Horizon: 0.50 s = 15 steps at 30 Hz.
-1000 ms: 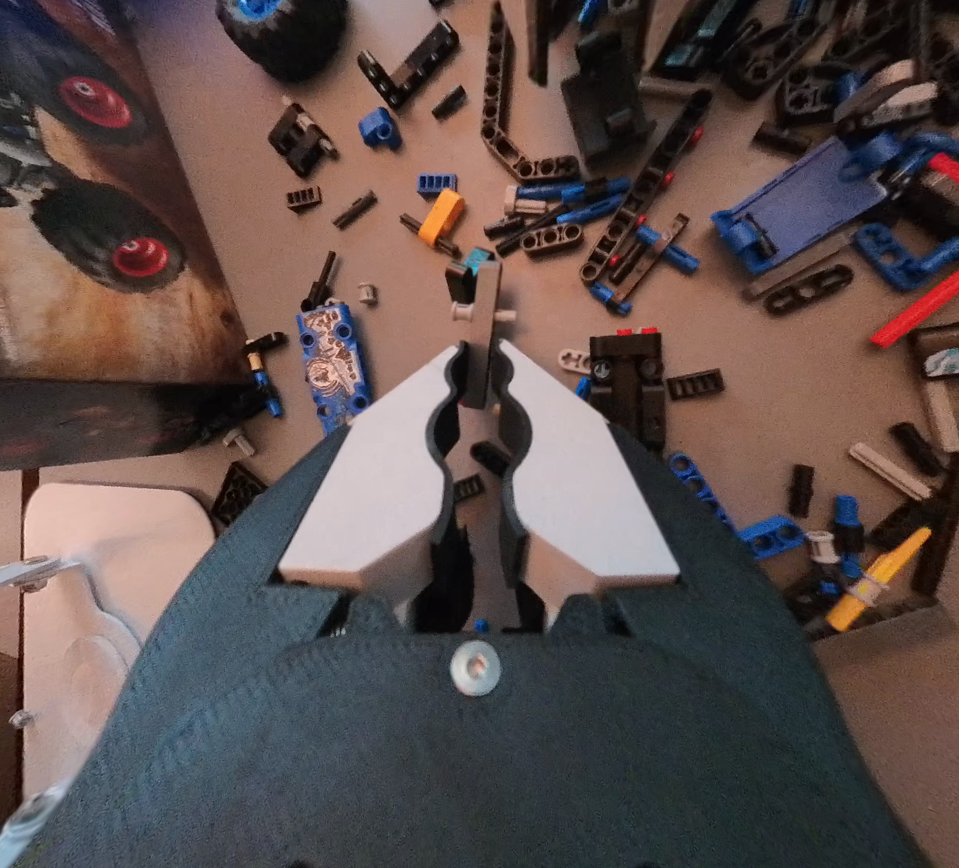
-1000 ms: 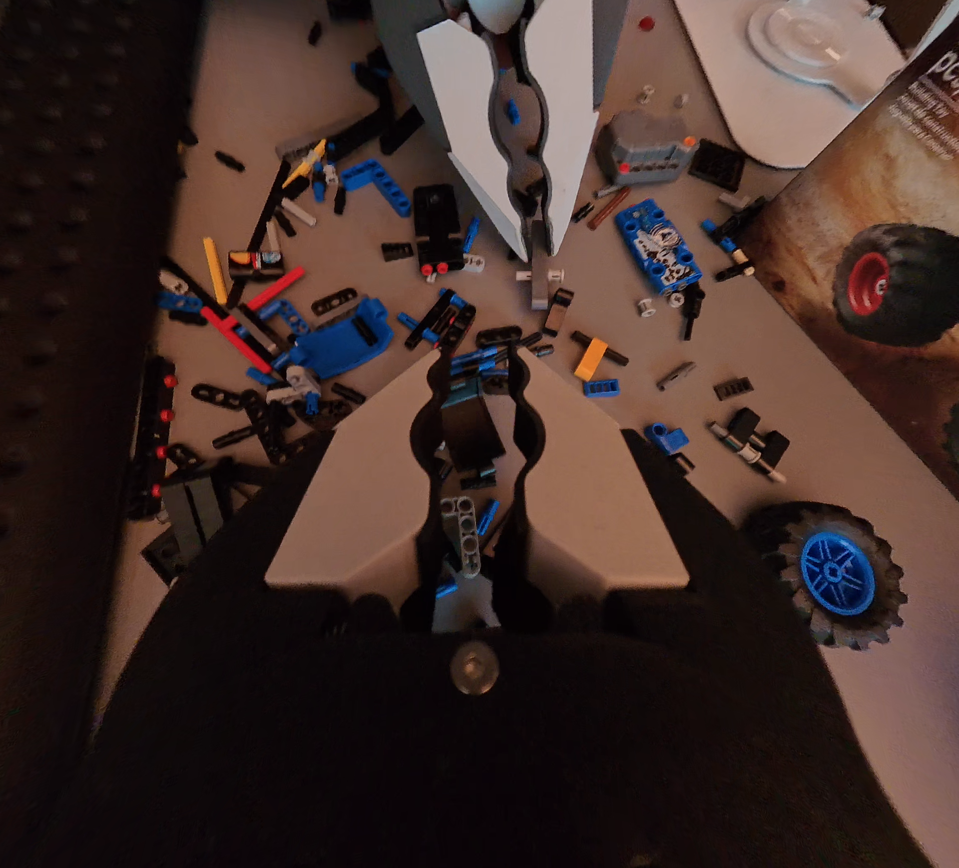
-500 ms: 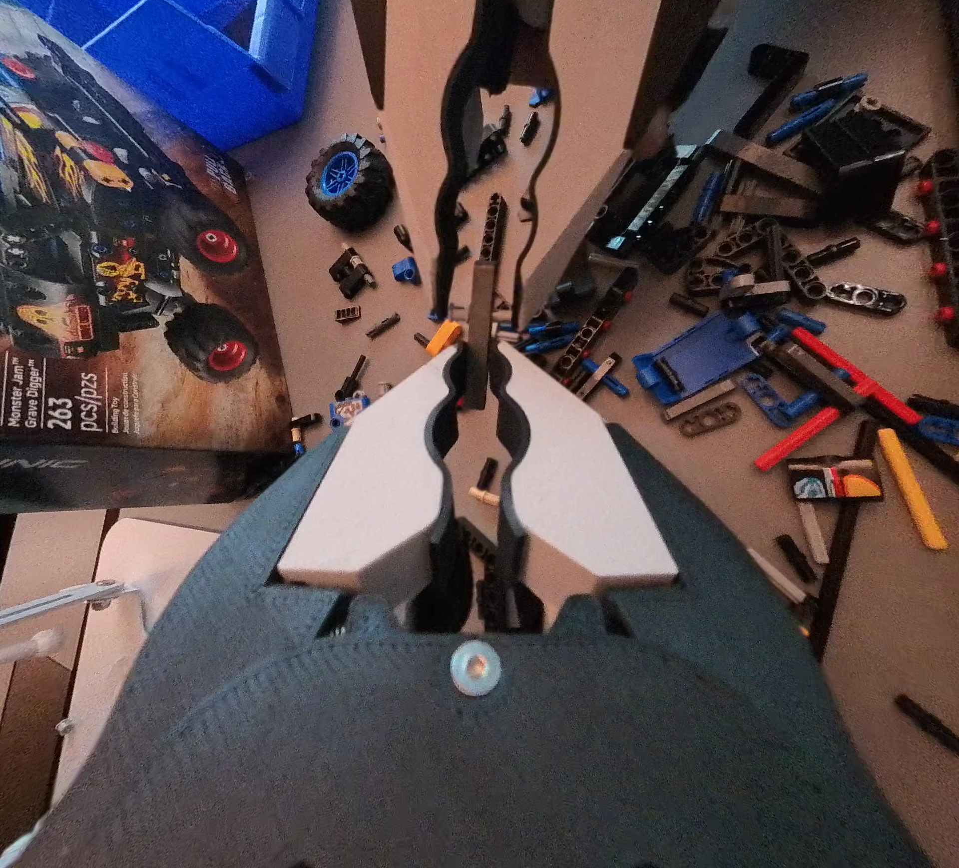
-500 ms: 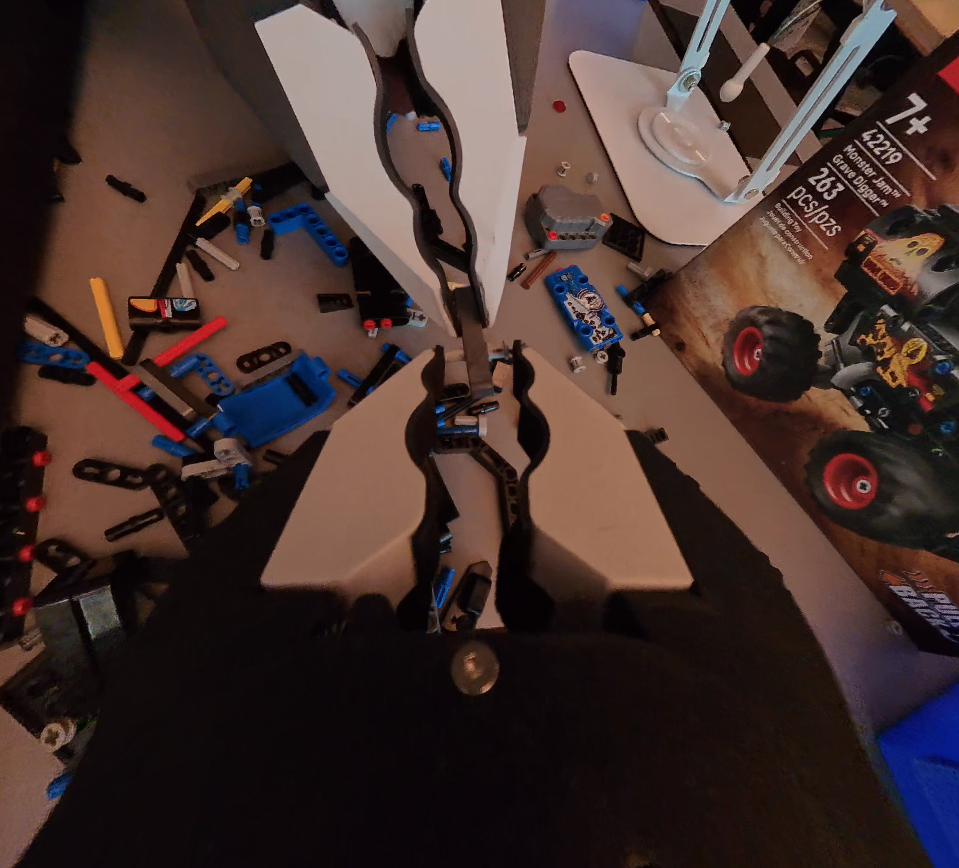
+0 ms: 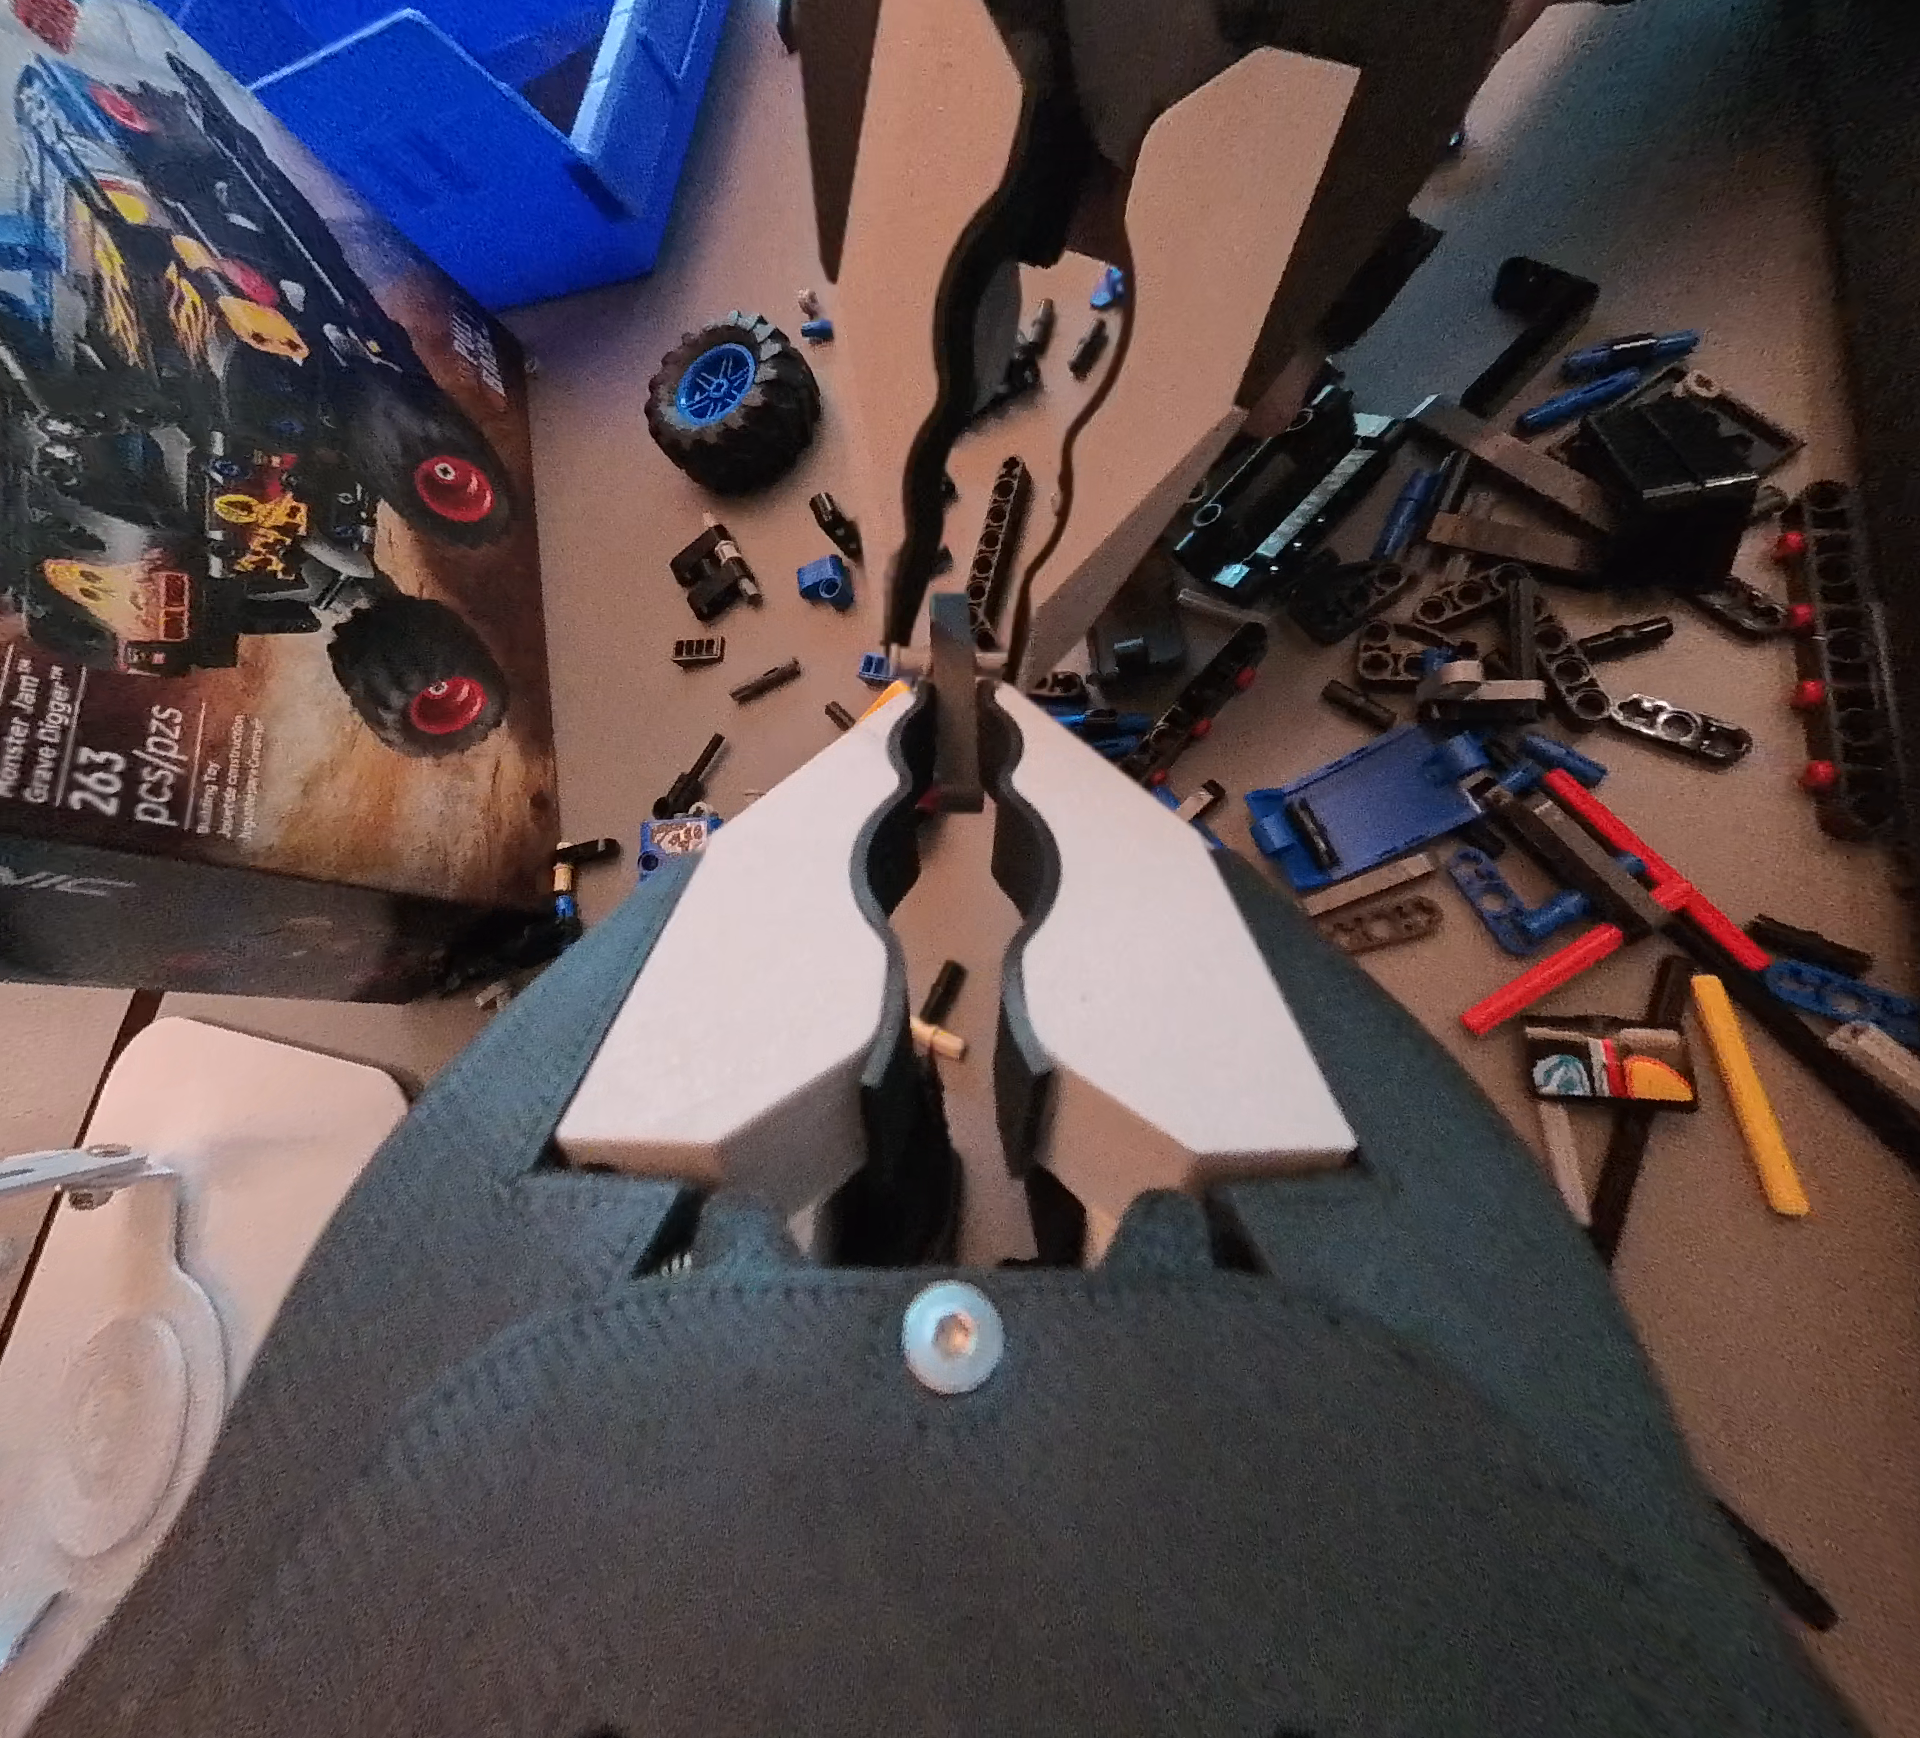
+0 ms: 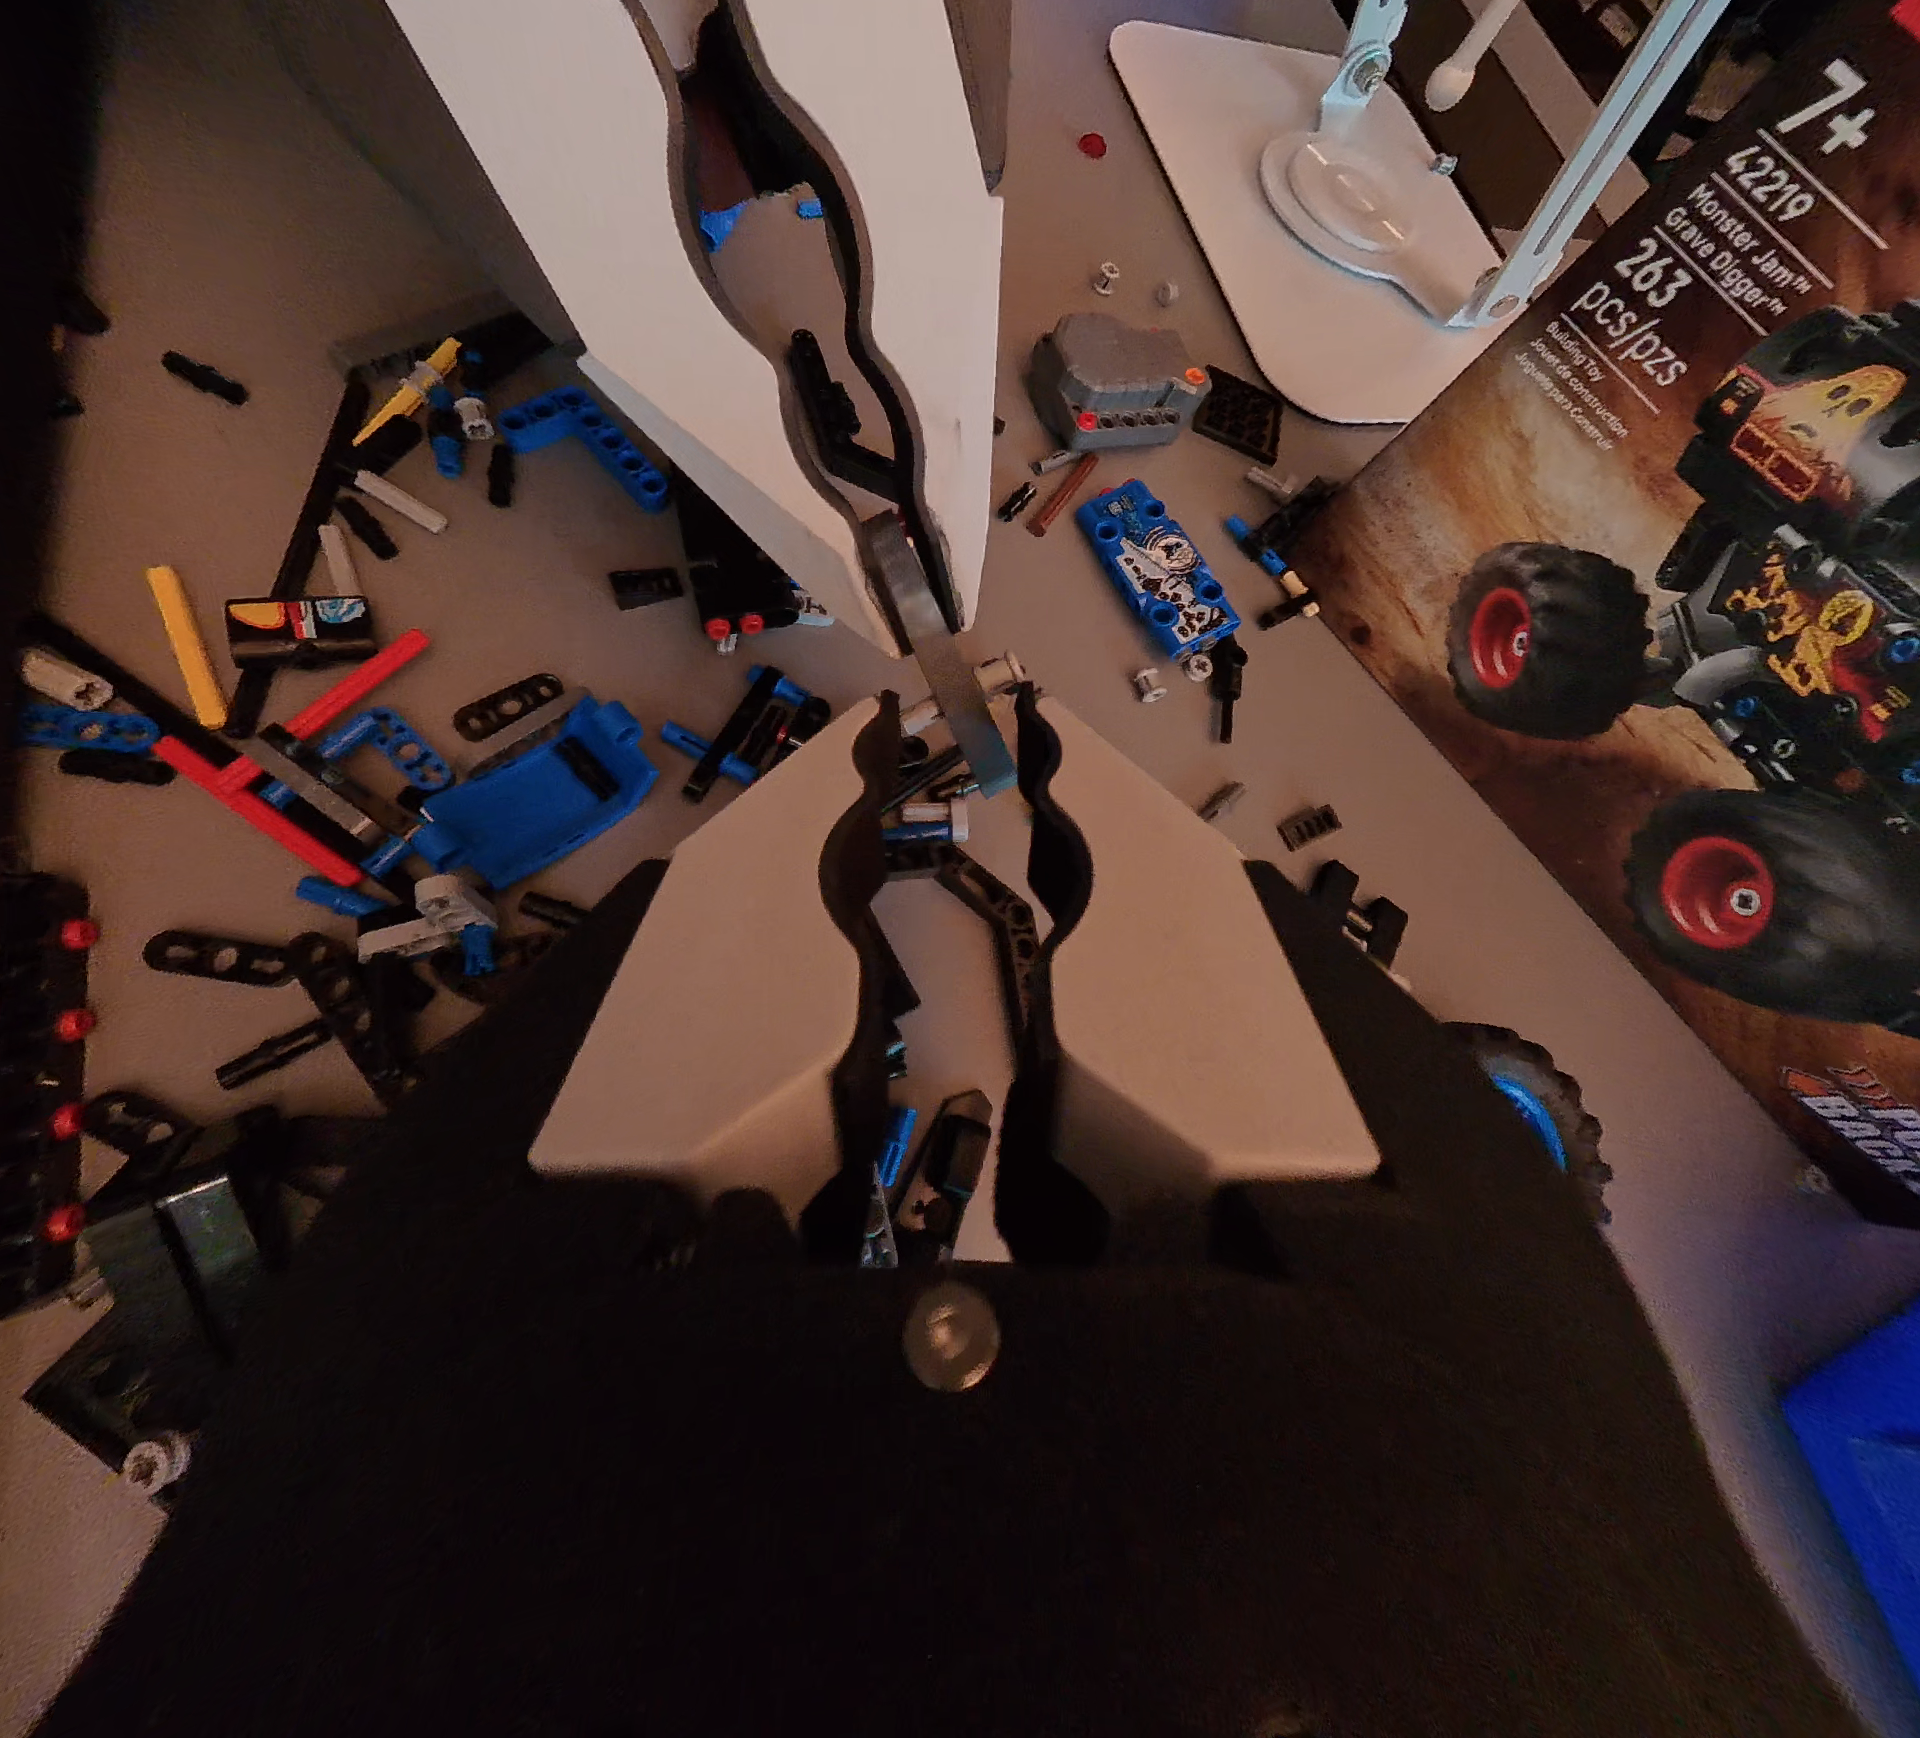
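Observation:
My left gripper (image 5: 954,701) is shut on a short grey beam (image 5: 956,732) with light pins through it and holds it well above the table. In the right wrist view the left gripper (image 6: 930,628) comes down from the top with the beam (image 6: 951,691) sticking out of its tips. My right gripper (image 6: 954,706) is open, its tips on either side of the beam's free end; I cannot tell if they touch it. In the left wrist view the right gripper (image 5: 961,649) reaches in from the top, jaws apart.
Several loose black, blue, red and yellow building pieces lie on the table (image 5: 1714,1376), among them a blue panel (image 6: 540,795). A tyre with a blue hub (image 5: 732,405), a printed toy box (image 5: 208,545), a blue bin (image 5: 468,78), a grey block (image 6: 1112,384) and a white stand base (image 6: 1299,234) are around.
Both grippers have risen from the table and come tip to tip. The left still holds the grey beam; the right's open tips now flank its free end.

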Each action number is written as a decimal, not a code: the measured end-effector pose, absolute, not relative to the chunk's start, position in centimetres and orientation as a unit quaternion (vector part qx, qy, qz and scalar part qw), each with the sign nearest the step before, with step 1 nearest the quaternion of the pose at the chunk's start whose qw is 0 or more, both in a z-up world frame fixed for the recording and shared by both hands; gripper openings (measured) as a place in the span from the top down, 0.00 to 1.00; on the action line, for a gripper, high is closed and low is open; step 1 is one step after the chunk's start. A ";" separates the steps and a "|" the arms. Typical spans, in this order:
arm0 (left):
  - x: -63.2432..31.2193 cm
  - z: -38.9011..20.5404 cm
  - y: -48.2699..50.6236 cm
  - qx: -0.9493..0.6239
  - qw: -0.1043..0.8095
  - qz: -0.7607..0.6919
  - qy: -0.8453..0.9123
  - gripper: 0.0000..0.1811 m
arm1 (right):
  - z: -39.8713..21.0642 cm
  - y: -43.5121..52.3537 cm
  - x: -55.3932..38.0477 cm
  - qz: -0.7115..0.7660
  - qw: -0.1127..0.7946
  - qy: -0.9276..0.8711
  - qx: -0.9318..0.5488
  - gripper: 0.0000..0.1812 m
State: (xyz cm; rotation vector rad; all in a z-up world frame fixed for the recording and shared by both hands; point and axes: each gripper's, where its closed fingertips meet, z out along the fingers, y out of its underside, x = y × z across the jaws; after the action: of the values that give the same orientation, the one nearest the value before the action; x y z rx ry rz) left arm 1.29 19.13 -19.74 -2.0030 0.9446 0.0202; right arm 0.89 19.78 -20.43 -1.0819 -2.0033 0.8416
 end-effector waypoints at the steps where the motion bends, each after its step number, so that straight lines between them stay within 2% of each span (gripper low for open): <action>1: 1.3 -19.8 19.2 -0.809 0.448 0.007 0.380 0.97 | -20.5 19.8 0.9 0.327 0.346 -0.773 -0.420 0.88; 15: 2.3 -19.8 18.9 -0.804 0.465 -0.045 0.368 1.00 | -20.6 19.4 0.9 0.307 0.365 -0.786 -0.393 0.95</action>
State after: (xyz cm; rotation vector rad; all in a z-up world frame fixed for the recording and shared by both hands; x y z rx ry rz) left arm 2.32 18.86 -19.81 -1.9747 0.9033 -0.1105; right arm 0.91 19.42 -20.65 -1.0115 -2.0219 0.7891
